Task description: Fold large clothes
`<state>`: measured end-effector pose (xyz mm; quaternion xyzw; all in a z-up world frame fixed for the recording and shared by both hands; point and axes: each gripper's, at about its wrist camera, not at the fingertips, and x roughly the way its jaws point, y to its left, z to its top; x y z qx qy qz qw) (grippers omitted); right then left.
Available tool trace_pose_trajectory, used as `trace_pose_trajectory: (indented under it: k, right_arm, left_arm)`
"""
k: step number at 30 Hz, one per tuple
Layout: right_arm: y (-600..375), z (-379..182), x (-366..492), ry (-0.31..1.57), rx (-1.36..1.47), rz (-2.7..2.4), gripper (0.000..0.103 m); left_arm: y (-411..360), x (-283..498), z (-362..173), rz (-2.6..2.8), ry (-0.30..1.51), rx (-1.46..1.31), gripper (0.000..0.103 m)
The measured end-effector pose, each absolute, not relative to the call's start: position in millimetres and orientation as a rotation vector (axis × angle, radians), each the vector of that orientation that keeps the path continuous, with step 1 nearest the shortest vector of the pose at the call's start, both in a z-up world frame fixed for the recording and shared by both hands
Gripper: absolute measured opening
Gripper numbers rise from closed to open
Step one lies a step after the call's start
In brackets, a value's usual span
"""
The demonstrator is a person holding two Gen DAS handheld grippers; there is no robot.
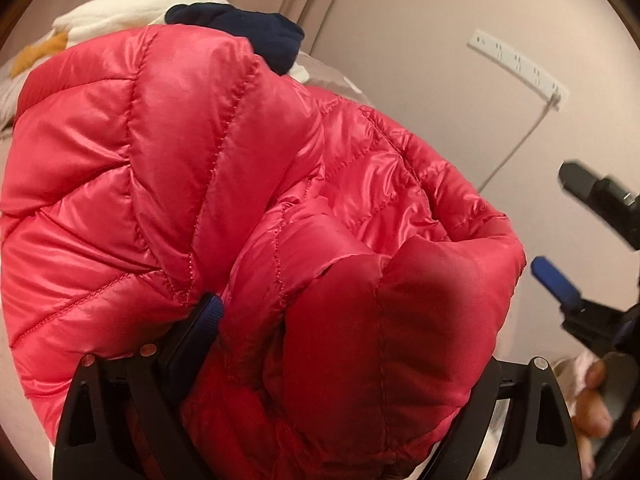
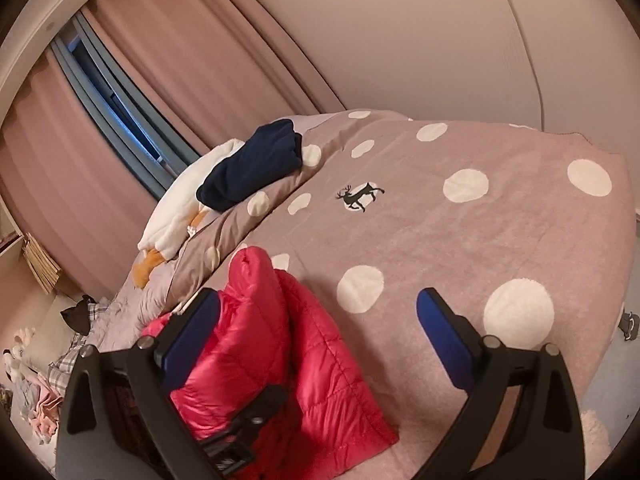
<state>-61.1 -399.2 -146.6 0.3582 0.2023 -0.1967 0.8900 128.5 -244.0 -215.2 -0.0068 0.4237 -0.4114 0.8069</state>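
Pink curtains and a pale wall are framing a bed [image 2: 520, 240] whose dotted mauve cover is carrying everything. From the jaws outward: the left gripper [image 1: 320, 360] is clenching a bunched fold of the red quilted jacket [image 1: 180, 160], lifting it so fabric is filling its view, though its second finger is hidden under cloth. The right gripper [image 2: 320, 340] is hovering with jaws released, holding nothing, just beside the jacket's free half. That half is lying on the cover toward the bed's near edge, its long axis running away toward the navy garment [image 2: 252, 168] and white plush toy [image 2: 180, 208] near the far edge. The right gripper is probably better placed to catch the loose side.
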Motion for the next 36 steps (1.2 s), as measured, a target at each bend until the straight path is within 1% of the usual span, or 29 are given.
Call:
trace_pose_trajectory:
  k: [4, 8, 12, 16, 20, 22, 23, 24, 25, 27, 30, 36]
  right_arm:
    - [-402, -144, -64, 0.415, 0.767, -0.402, 0.1]
    - [-397, -138, -61, 0.399, 0.788, -0.366, 0.1]
    - [-384, -136, -47, 0.425, 0.8, -0.264, 0.101]
    - [-366, -140, -25, 0.484, 0.817, -0.169, 0.102]
    - [-342, -139, -5, 0.502, 0.827, -0.026, 0.101]
    - [-334, -140, 2, 0.532, 0.767, -0.081, 0.094]
    - [-332, -143, 6, 0.558, 0.75, -0.113, 0.08]
    - [-333, -147, 9, 0.57, 0.759, -0.11, 0.069]
    - [-333, -150, 10, 0.576, 0.782, -0.102, 0.064]
    - [-335, -156, 11, 0.592, 0.801, -0.127, 0.037]
    - [-333, -157, 15, 0.608, 0.711, -0.209, 0.033]
    - [-336, -173, 18, 0.667, 0.702, -0.237, 0.032]
  left_arm:
    - [-235, 119, -190, -0.845, 0.961, -0.008, 0.091]
    - [-202, 106, -161, -0.883, 0.912, -0.12, 0.091]
    - [-179, 94, -157, -0.869, 0.922, -0.166, 0.091]
    - [-154, 76, -151, -0.958, 0.875, -0.219, 0.091]
    - [-139, 83, -161, -0.933, 0.915, -0.223, 0.091]
    - [-128, 82, -164, -0.924, 0.907, -0.278, 0.091]
    - [-121, 74, -168, -0.919, 0.902, -0.298, 0.091]
    - [-113, 70, -171, -0.913, 0.897, -0.313, 0.091]
    - [-110, 68, -171, -0.914, 0.895, -0.314, 0.091]
    - [-107, 66, -173, -0.92, 0.899, -0.3, 0.091]
    - [-109, 53, -177, -0.913, 0.904, -0.295, 0.091]
    - [-65, 44, -171, -0.9, 0.894, -0.415, 0.091]
